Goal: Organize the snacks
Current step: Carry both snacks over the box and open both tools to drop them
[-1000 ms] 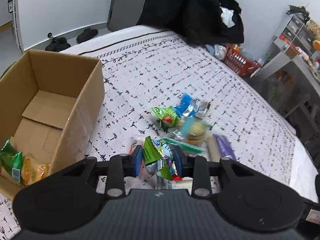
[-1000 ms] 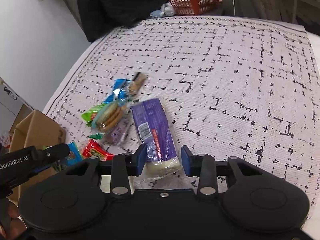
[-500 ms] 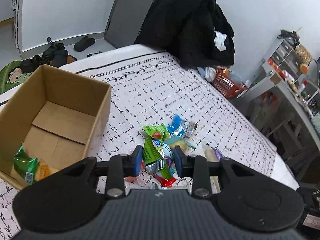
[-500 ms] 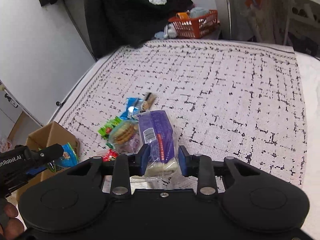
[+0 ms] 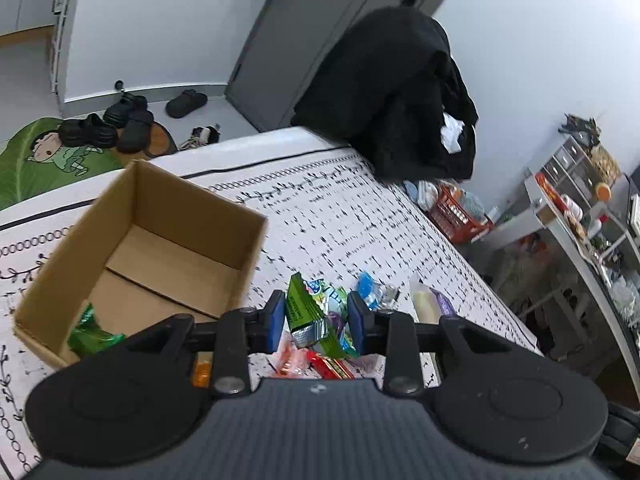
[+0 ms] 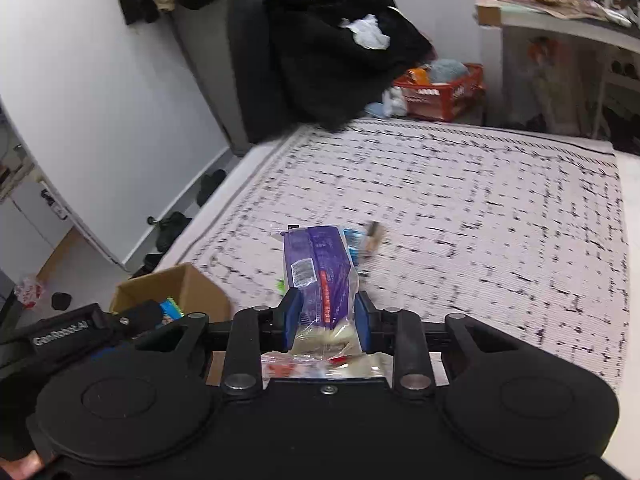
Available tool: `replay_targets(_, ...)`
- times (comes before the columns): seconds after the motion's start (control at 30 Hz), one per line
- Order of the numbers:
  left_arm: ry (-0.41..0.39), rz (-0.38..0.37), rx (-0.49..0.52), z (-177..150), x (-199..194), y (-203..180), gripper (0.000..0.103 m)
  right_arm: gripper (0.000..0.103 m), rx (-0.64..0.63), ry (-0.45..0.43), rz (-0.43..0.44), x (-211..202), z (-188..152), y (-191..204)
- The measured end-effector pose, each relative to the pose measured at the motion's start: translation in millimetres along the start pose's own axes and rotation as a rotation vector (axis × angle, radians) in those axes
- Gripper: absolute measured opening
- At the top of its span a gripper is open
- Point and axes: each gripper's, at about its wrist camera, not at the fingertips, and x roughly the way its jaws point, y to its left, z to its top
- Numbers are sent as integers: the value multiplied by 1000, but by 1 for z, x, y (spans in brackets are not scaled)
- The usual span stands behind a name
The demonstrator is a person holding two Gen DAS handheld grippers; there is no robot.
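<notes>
The left gripper has its blue-padded fingers closed on a crinkled green foil packet, which hangs above the bed. The right gripper pinches between its fingers a soft purple plastic bag with a pale, doughy content at the lower end; it is held up in the air, tilted away from the camera.

A brown cardboard box, open on top and with plain corrugated walls, stands near the left edge of the bed. A shiny green wrapper lies in its near corner. More small glossy wrappers lie on the bed beside the box: a red one and a blue one.

The bed cover is a white, flat fabric with short black dashes and a leaf border. At the far corner, a black heap of clothes hangs over it. Beyond the bed there are an orange plastic basket, dark shoes on the grey floor and a green cartoon mat.
</notes>
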Motion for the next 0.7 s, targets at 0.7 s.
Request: replay_targets(0.7, -38, 64, -160, 27, -28, 81, 32, 27, -111, 14, 98, 7, -13, 114)
